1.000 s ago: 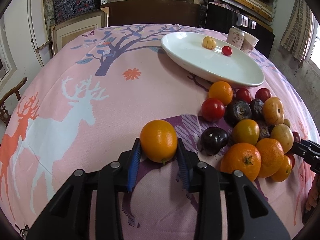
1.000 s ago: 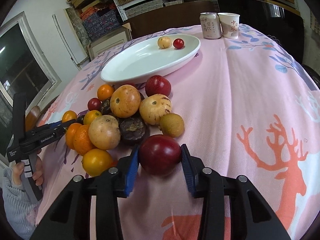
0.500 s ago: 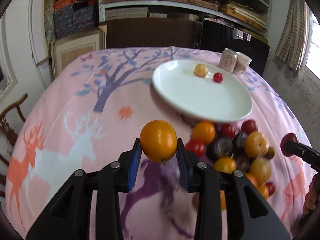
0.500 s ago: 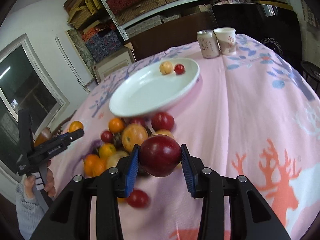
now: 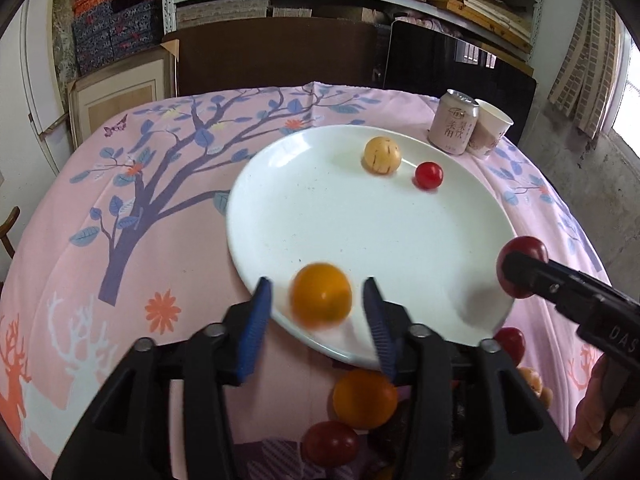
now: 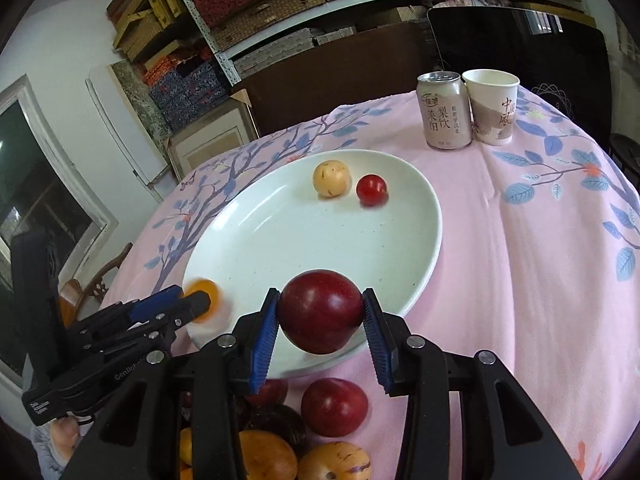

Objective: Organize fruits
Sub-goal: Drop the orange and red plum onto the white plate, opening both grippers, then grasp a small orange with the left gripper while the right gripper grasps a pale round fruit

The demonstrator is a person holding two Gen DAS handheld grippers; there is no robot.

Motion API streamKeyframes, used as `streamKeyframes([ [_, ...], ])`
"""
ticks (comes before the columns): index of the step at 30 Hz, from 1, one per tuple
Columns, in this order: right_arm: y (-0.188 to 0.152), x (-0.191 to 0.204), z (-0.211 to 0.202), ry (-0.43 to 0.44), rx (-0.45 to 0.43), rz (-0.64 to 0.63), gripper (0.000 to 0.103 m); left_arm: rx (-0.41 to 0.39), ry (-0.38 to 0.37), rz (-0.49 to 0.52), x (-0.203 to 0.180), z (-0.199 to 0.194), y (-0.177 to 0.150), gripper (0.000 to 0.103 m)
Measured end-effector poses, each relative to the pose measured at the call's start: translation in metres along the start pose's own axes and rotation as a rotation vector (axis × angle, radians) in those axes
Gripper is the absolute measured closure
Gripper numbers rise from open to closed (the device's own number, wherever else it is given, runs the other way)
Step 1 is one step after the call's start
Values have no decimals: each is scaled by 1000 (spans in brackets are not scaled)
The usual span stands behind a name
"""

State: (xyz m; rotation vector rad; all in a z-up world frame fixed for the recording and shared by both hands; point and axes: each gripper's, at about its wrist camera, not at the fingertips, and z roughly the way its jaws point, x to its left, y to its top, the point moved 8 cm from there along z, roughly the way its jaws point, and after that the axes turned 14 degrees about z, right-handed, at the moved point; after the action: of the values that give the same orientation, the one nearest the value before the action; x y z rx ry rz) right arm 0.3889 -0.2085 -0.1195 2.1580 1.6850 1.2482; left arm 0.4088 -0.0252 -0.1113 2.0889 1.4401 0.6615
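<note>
A white oval plate (image 5: 360,220) lies on the pink tablecloth with a pale yellow fruit (image 5: 382,155) and a small red tomato (image 5: 429,175) at its far side. My left gripper (image 5: 316,282) hangs over the plate's near rim, its jaws opening. The orange (image 5: 321,295) between them is blurred, with a gap on each side. My right gripper (image 6: 320,296) is over the near rim of the plate (image 6: 300,240). Its jaws are starting to open, but both pads still touch the dark red plum (image 6: 320,314).
The remaining fruit pile (image 6: 334,406) lies just in front of the plate, under both grippers. A drink can (image 6: 443,110) and a paper cup (image 6: 492,106) stand at the far right of the table. Shelves and a dark chair are behind. A hand (image 5: 592,408) holds the right gripper.
Both grippers lifted their fruit off the pile and carried it forward over the plate. The left jaws have spread and let the orange go. The plum stays between the right pads.
</note>
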Motion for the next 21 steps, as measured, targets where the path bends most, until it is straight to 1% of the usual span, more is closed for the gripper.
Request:
streamKeyframes([
  [1,3,-1,-3,16,-8,11,52,-9,0,-9,2,-2,0,44],
  [4,7,-1,-14,35,-43,28,52,-30,-33,-32,3,-10,1,43],
  [7,9,0,-28,49,-78,22,50,-49,-9,-19,4,-20,-1,43],
  [8,8,-1,-32,47,-87,21,48,-52,0,-15,5,-24,-2,43],
  [9,8,-3,-36,46,-95,23,47,-57,11,-16,7,-28,-5,42],
  [11,5,-7,-42,40,-108,25,46,-62,21,-31,11,-35,-12,36],
  [12,3,-9,-44,35,-112,24,46,-68,29,-44,15,-39,-16,32],
  [13,0,-12,-47,29,-117,22,45,-71,35,-56,18,-43,-20,31],
  [16,-9,-20,-55,11,-131,23,43,-57,30,-83,25,-50,-39,31],
  [18,-18,-29,-62,-9,-139,34,36,-37,27,-101,28,-52,-55,31],
  [21,-27,-43,-72,-6,-142,84,32,-21,12,-123,29,-53,-69,31],
])
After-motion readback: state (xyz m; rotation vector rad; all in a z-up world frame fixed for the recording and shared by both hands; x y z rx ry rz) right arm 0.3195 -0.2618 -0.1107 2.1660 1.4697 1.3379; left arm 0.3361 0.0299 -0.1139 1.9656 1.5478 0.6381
